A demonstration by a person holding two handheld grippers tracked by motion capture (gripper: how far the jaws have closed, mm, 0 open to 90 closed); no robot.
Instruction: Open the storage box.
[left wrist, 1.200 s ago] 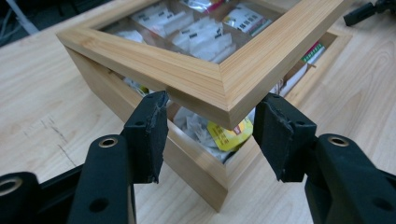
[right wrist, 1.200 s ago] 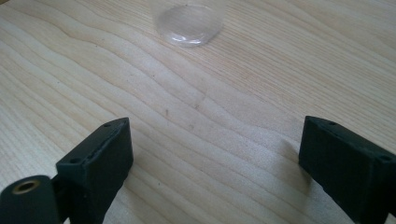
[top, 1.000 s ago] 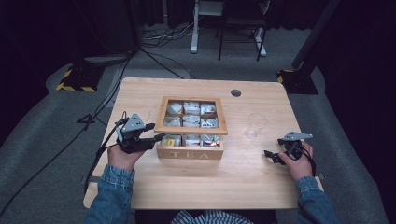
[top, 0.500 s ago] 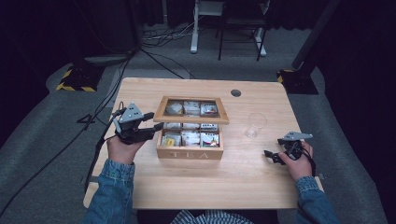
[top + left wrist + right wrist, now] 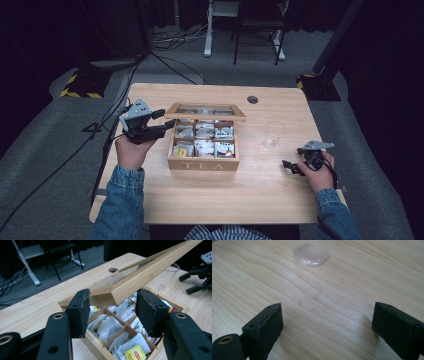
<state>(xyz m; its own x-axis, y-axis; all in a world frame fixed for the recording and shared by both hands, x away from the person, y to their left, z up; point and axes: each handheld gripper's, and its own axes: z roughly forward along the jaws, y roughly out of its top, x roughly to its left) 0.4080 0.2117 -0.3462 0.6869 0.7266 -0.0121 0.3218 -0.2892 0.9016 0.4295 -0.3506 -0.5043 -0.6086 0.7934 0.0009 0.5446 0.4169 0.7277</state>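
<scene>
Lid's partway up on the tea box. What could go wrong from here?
1. The lid appears to rest on the left gripper with the jaws apart around its corner, not clamped; it could slip off and drop shut.
2. Lifting from one corner may tip or drag the tea box, since the right gripper sits apart on the table and does not steady it.
3. The clear cup stands near the box; a sliding box could knock it.

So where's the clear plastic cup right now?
In the high view the clear plastic cup stands on the table, right of the wooden tea box and just beyond the right gripper.
</scene>
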